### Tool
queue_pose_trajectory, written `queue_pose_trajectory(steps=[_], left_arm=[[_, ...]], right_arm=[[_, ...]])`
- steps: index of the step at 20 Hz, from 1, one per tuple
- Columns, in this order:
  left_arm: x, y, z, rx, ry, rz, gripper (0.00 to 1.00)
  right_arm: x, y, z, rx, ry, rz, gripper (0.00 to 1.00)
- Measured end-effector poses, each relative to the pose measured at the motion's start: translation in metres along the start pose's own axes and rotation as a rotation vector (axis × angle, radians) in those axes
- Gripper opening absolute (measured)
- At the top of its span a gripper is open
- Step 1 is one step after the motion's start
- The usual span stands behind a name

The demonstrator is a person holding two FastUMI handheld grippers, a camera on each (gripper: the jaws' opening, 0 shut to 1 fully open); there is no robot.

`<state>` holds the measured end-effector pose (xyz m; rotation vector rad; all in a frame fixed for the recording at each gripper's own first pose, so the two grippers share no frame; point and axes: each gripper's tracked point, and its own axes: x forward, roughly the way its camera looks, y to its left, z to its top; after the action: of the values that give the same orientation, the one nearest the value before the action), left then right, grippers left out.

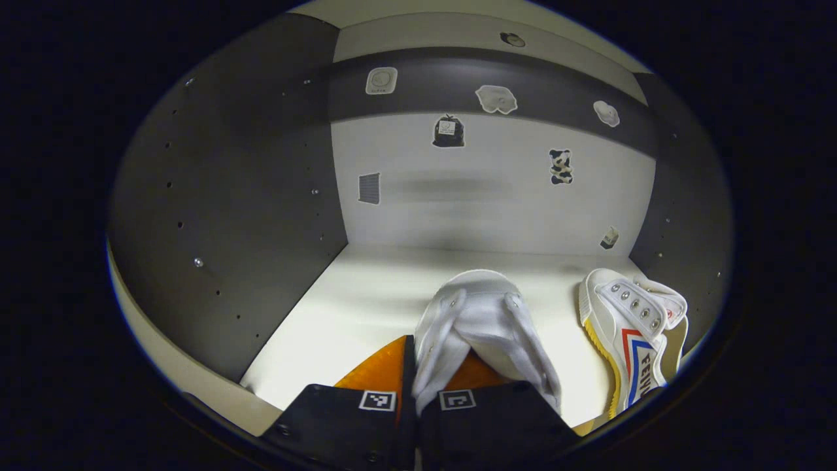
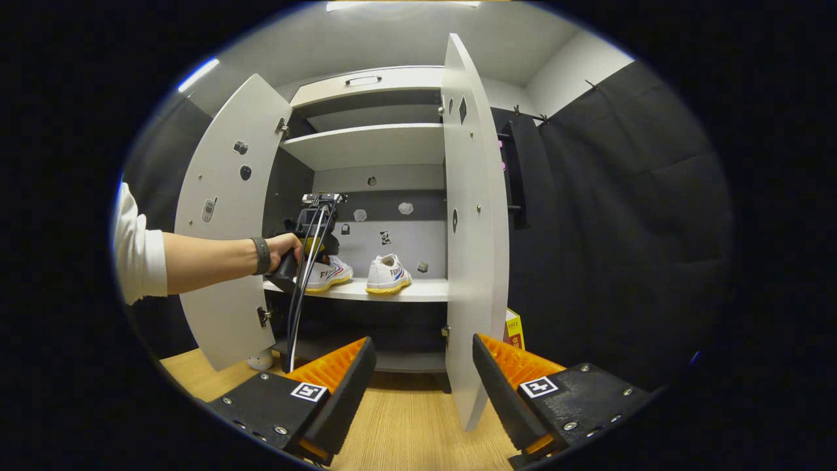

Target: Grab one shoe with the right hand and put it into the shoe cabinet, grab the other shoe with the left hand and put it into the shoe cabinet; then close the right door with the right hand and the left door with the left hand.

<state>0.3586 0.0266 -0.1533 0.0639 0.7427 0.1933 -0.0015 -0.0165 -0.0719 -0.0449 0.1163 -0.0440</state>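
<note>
Writing: the white canvas shoe with red and blue stripes shows letters starting "FE"; I cannot read the rest.
Your left gripper: clenched on the second white canvas shoe, on the pale cabinet shelf.
Your right gripper: released, holding nothing, near the open white right door.
Room: tall white shoe cabinet, light wooden floor, black cloth wall.

The left gripper is closed, its two fingers pinching the heel of a shoe between them. In the right gripper view it sits far off to the left, held by a hand on a level, outstretched forearm with a wristband and a rolled sleeve. The right gripper hangs near, fingers spread wide, gripping nothing.
</note>
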Motion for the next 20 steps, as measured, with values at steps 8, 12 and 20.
queue_pose_trajectory(steps=[8, 12, 20], left_arm=[[-0.002, -0.003, 0.003, 0.026, 0.004, -0.016, 0.16], [-0.016, 0.002, 0.001, 0.034, 0.024, 0.005, 0.27], [-0.064, -0.004, 0.013, -0.012, -0.034, -0.123, 0.54]], right_arm=[[0.004, -0.003, -0.001, 0.022, 0.005, 0.007, 0.92], [0.005, -0.003, 0.003, 0.029, -0.004, 0.009, 0.92], [0.01, 0.007, 0.007, 0.047, -0.01, 0.045, 0.92]])
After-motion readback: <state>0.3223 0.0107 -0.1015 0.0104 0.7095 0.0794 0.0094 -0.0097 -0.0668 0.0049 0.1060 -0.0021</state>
